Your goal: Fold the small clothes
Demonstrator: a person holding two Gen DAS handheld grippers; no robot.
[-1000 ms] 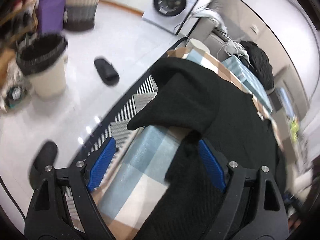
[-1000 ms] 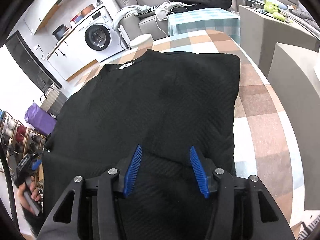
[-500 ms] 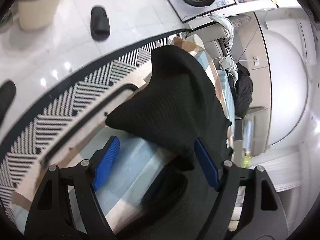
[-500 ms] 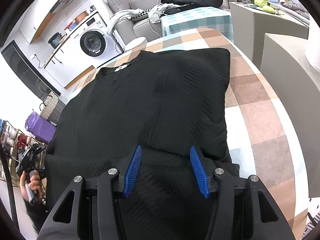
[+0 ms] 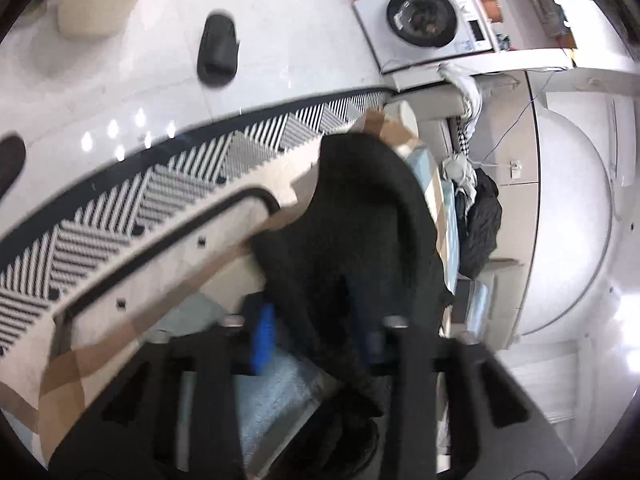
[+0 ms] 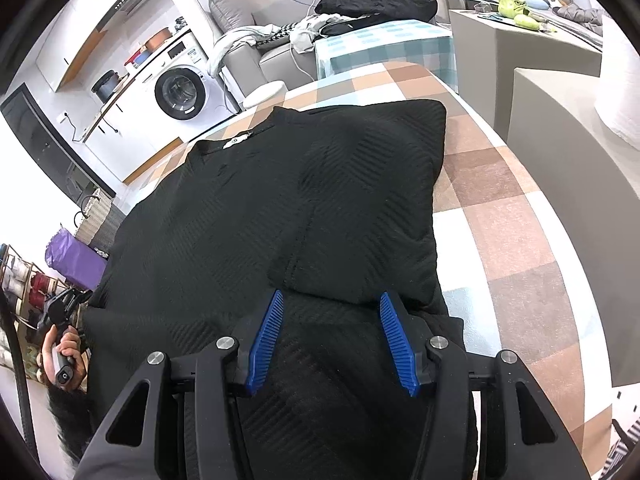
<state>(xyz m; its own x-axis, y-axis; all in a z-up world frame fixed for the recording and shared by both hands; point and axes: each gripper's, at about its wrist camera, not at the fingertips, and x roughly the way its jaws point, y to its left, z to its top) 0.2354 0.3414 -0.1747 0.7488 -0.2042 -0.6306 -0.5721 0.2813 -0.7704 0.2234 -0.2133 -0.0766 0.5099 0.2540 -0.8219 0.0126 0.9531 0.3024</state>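
There was one black top [image 6: 280,216], and it lay flat on one checked tabletop [image 6: 520,240]. Its long side ran away from the right tool [image 6: 328,332], with the neck and its small white tag at the far end. The right side of the top was already folded in over the middle, and that fold lay just past the right tool's tips. The near edge of the top sat under the right tool. This tool's two blue fingers [image 6: 266,336] stood apart above the cloth, and they pinched nothing.

The left tool [image 5: 316,336] was at the left side of the top. Its two fingers had just been closing, and a bunch of the black cloth was between them. The picture there was blurry, but the fingers looked clamped on the cloth. The cloth rose in a dark hump just past this tool. A hand [image 6: 64,356] held the left tool's handle, far off to the left of the right tool.

On the floor past the left tool lay one black slipper [image 5: 218,52]. One white washing machine [image 6: 180,88] stood far behind the top.
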